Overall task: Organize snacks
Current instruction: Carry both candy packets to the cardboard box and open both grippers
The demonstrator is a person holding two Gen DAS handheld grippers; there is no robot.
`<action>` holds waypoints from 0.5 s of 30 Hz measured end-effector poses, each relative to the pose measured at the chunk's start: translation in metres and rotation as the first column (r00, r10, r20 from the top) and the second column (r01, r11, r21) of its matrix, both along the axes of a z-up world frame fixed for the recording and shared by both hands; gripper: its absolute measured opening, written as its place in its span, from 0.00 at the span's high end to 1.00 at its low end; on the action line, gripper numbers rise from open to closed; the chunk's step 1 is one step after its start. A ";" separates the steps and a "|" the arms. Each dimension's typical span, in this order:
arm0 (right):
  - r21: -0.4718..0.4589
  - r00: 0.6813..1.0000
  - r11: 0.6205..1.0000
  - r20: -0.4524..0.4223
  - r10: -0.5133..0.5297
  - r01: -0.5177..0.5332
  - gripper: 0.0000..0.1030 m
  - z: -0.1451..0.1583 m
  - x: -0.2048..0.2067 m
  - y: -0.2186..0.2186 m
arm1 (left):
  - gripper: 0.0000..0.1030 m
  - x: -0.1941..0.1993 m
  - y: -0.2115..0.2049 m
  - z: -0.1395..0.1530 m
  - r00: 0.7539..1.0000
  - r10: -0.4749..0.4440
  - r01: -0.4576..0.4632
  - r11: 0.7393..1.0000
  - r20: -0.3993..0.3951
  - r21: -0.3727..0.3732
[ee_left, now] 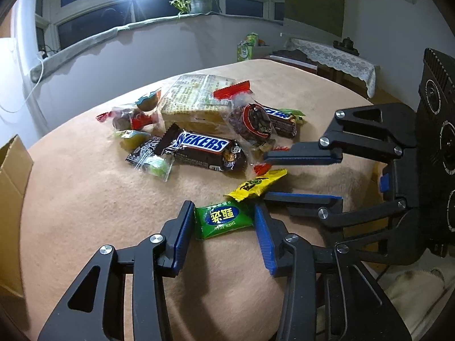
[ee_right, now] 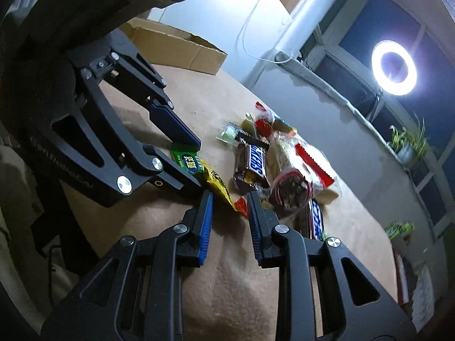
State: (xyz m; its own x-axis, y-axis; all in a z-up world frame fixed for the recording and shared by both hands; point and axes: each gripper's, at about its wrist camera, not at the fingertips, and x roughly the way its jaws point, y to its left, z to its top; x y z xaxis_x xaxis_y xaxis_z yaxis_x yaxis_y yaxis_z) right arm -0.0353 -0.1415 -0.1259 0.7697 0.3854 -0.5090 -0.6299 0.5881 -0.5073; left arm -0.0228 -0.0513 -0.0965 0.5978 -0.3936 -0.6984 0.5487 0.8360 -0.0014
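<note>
The snacks lie in a loose heap near the middle of a worktop (ee_left: 85, 213) draped in tan cloth, with bare cloth all round the heap and the worktop's curved far edge close behind it. A cardboard box (ee_left: 12, 199) stands at the left edge. The left claw (ee_left: 224, 221) is spread wide, its blue pads on either side of a green candy (ee_left: 224, 220) marked "ZHEN XUAN" under Chinese characters; whether the pads touch the wrapper cannot be told. Overlapping its far corner lies a yellow packet (ee_left: 256, 184), whose print is too small to read. The right claw (ee_right: 230, 210) is also open, at a moderate gap, its tips around the yellow packet's end and a small red wrapper (ee_right: 241, 205). Beyond sits a Snickers bar (ee_left: 204, 149), name plainly legible, and a clear pack of crackers (ee_left: 193, 99).
</note>
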 end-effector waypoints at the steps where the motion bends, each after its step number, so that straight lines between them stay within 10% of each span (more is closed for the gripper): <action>1: 0.003 1.000 1.000 -0.008 0.014 -0.013 0.71 0.001 0.002 0.000 | 0.62 0.000 0.001 0.000 1.000 -0.006 0.006 1.000 -0.002 0.001; 4: 0.036 0.996 0.998 -0.078 0.048 -0.046 0.72 0.004 0.013 -0.001 | 0.63 0.001 0.006 0.000 1.000 -0.015 0.015 1.000 -0.007 -0.004; 6: 0.045 0.990 0.997 -0.120 0.074 -0.069 0.90 0.004 0.016 0.000 | 0.64 0.001 0.009 0.000 1.000 -0.012 0.011 1.000 -0.008 -0.016; 15: 0.249 0.969 0.968 -0.246 0.020 0.043 0.93 0.011 0.026 -0.018 | 0.65 0.004 0.022 0.001 0.999 0.036 -0.037 0.995 -0.015 -0.089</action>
